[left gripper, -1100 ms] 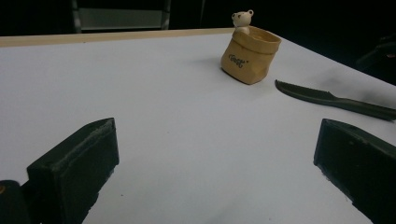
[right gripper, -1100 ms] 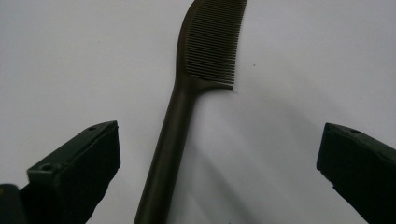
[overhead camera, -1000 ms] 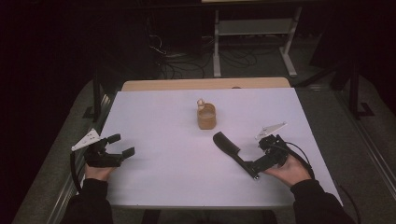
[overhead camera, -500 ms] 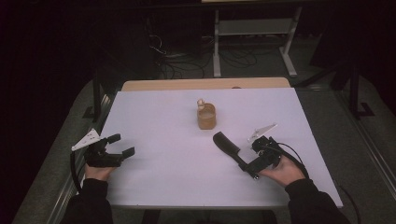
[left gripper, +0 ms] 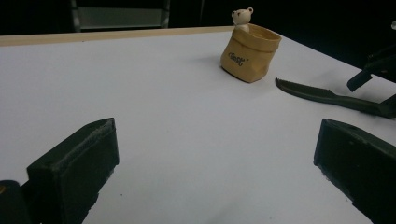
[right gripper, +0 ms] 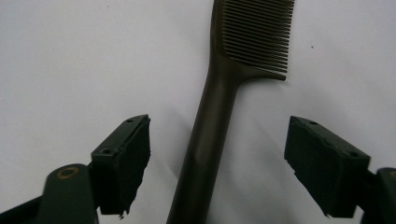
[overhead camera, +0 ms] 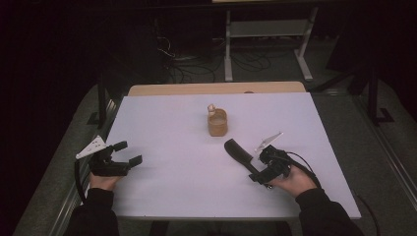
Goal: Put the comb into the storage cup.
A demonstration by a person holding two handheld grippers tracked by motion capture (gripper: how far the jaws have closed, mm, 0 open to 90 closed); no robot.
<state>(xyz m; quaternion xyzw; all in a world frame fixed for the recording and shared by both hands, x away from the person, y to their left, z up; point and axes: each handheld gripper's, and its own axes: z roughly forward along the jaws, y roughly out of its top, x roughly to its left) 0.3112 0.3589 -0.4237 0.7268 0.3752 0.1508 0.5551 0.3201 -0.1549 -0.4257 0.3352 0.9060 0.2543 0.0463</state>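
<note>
Left tool [overhead camera: 122, 153] at near left, held low in left hand [overhead camera: 104, 180], jaws spread wide, pointing right. Right tool [overhead camera: 256, 169] at near right in right hand [overhead camera: 295, 180], pointing far-left, jaws just been closing, apart, nothing gripped.

Black comb [right gripper: 210, 121], tan bag [left gripper: 250, 52], cream bear [left gripper: 242, 17], white table [overhead camera: 172, 123]

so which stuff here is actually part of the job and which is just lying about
In the job:
- comb, flat on the table, its handle between the jaws
- right gripper, jaws just been closing around the handle, pads not yet touching it

Lying about:
- tan pouch with a small bear peeking out
- left gripper, open over bare table
</note>
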